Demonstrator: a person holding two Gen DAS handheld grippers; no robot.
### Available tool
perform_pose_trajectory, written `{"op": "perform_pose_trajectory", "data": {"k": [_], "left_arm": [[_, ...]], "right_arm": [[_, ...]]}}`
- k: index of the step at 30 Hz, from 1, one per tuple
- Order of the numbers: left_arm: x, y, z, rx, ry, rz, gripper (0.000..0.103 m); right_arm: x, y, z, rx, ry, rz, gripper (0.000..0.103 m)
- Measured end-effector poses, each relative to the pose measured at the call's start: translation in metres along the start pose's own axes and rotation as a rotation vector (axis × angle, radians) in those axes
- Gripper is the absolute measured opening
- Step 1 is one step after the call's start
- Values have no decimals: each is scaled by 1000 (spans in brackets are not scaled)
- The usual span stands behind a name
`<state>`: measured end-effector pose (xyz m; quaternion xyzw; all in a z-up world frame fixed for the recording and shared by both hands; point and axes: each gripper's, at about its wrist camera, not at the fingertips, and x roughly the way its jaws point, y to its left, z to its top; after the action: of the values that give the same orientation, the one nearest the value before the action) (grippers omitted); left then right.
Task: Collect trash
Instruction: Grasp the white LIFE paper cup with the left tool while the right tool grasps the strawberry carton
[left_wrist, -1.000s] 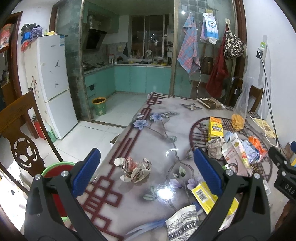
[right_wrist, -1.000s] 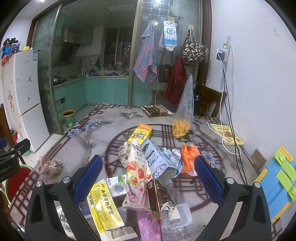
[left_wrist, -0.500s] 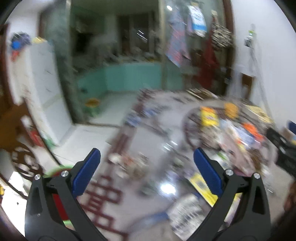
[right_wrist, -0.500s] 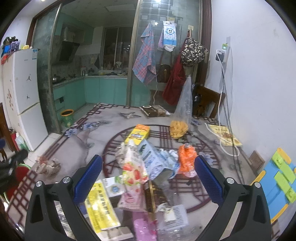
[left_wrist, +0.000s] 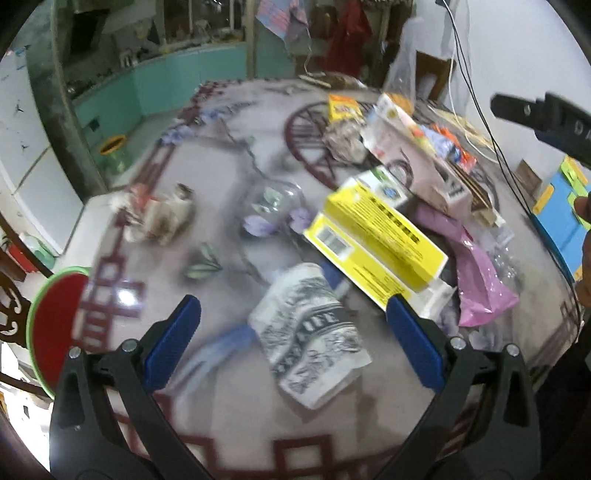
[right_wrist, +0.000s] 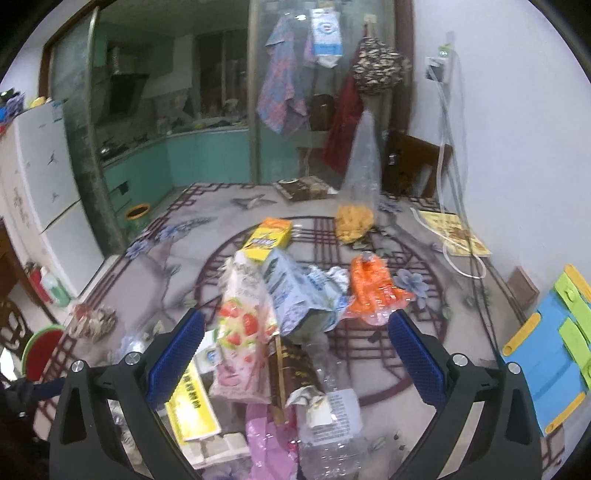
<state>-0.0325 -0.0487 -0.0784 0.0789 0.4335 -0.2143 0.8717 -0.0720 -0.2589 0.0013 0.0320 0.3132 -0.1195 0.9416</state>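
My left gripper (left_wrist: 291, 339) is open and empty, low over the table, its fingers on either side of a black-and-white printed packet (left_wrist: 310, 339). A yellow box (left_wrist: 376, 236) lies just beyond it, with a pink bag (left_wrist: 476, 280) to the right and crumpled paper (left_wrist: 162, 218) to the left. My right gripper (right_wrist: 293, 354) is open and empty above a trash pile: a strawberry carton (right_wrist: 240, 325), a blue-white carton (right_wrist: 299, 291), an orange wrapper (right_wrist: 373, 291) and a clear bottle (right_wrist: 328, 417). The right gripper also shows in the left wrist view (left_wrist: 543, 118).
A red bin with a green rim (left_wrist: 55, 317) stands on the floor left of the table (left_wrist: 221, 406); it also shows in the right wrist view (right_wrist: 40, 350). A clear bag of snacks (right_wrist: 358, 192) and white cables (right_wrist: 450, 236) lie at the far right. A wooden chair (right_wrist: 417, 162) stands behind.
My left gripper has swung down and to the right, from the crumpled paper to over the printed packet. My right gripper has moved slightly closer to the pile.
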Motion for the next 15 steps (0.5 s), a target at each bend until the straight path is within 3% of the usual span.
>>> {"op": "perform_pose_trajectory", "data": {"k": [3,7,8,9,12,15], "left_arm": [[16,-10,-1,40,47,7,97],[26,-13,-5,88,66,28,66],[25,-12,-5,96,62,26,65],[23,-10,-4,93,58,17,39],[10,5,2,30,31,-25,39],[-11,21,14,-32,-33,-46,39]], "right_arm": [[2,6,-1,-17,17,29,96],[3,6,0,2,38,80,96],[5,7,0,3,50,88,96],[6,9,0,0,54,101,96],[9,19,1,-30,57,112,90],[17,31,4,-78,63,117,78]]}}
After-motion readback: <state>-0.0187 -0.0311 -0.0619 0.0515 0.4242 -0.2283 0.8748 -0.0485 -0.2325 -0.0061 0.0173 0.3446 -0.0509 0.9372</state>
